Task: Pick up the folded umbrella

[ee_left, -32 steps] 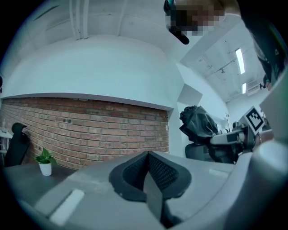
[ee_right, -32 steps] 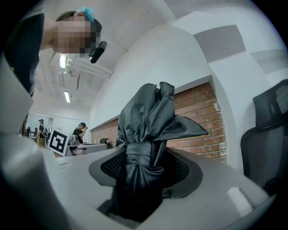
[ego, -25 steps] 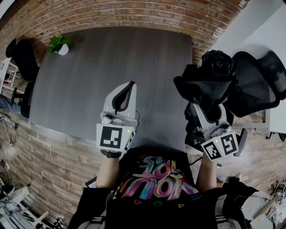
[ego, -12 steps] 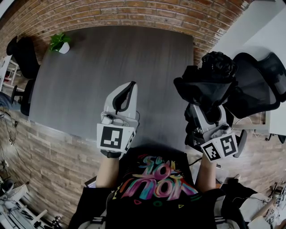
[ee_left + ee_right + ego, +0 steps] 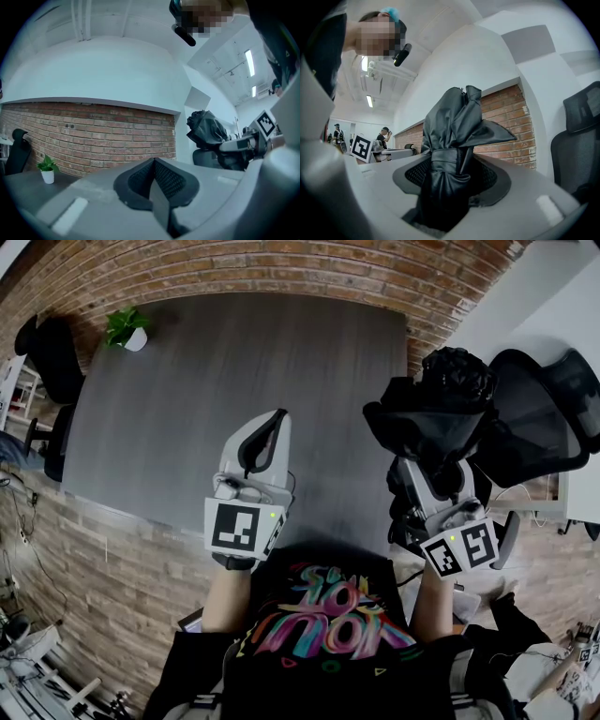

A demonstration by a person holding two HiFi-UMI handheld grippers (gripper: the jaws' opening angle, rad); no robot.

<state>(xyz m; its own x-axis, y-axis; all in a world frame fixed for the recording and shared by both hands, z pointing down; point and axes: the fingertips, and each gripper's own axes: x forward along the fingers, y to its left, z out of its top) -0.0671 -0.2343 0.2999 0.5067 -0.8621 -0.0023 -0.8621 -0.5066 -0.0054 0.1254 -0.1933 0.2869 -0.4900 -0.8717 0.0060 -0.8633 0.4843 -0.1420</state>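
Clamping the folded umbrella (image 5: 452, 140) round its strapped waist, the right gripper (image 5: 451, 185) stands part-open, jaws pressed on the black bundle. It is lifted clear, just past the right edge of the bench (image 5: 234, 362). Left gripper (image 5: 153, 180): jaws together, empty, over the near edge. Potted plant (image 5: 125, 331) far left. Judgement: pickup looks done; hold on the strap, since loose canopy folds could slip.

Small green potted plant (image 5: 125, 331) on the grey wooden table's (image 5: 234, 381) far left corner; folded black umbrella (image 5: 441, 409) in the right gripper (image 5: 435, 463), between table and black mesh chair (image 5: 536, 423).
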